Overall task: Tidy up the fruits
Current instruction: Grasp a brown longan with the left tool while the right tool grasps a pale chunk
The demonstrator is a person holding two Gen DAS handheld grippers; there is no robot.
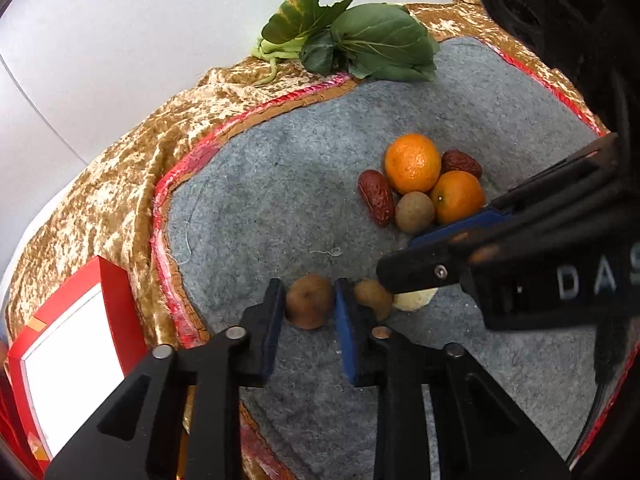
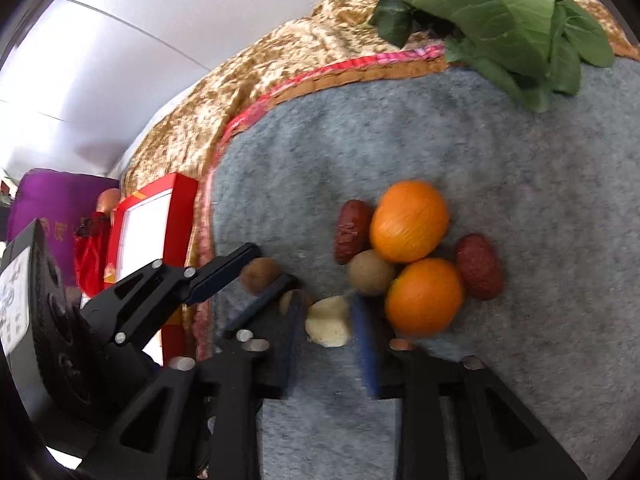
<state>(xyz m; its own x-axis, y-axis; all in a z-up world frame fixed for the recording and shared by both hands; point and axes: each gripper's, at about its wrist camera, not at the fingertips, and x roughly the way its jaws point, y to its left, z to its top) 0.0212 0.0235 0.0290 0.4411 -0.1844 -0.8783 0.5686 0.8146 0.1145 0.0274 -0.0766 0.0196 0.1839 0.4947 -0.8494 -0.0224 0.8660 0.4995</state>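
Observation:
On the grey felt mat (image 1: pixel 280 184) lies a cluster: two oranges (image 1: pixel 413 163) (image 1: pixel 457 197), two red dates (image 1: pixel 376 197) (image 1: pixel 461 164) and a brown longan (image 1: pixel 414 212). My left gripper (image 1: pixel 306 308) has its pads on both sides of another brown longan (image 1: pixel 309 305) on the mat. A third longan (image 1: pixel 373 295) lies just right of it. My right gripper (image 2: pixel 329 322) stands open around a pale peeled piece (image 2: pixel 329 322), beside the lower orange (image 2: pixel 424 296). The right gripper also shows in the left wrist view (image 1: pixel 424 258).
Leafy greens (image 1: pixel 352 36) lie at the mat's far edge on a gold cloth (image 1: pixel 120 168). A red box with a white top (image 1: pixel 76 344) stands left of the mat. A purple cloth and red items (image 2: pixel 60 208) lie beyond it.

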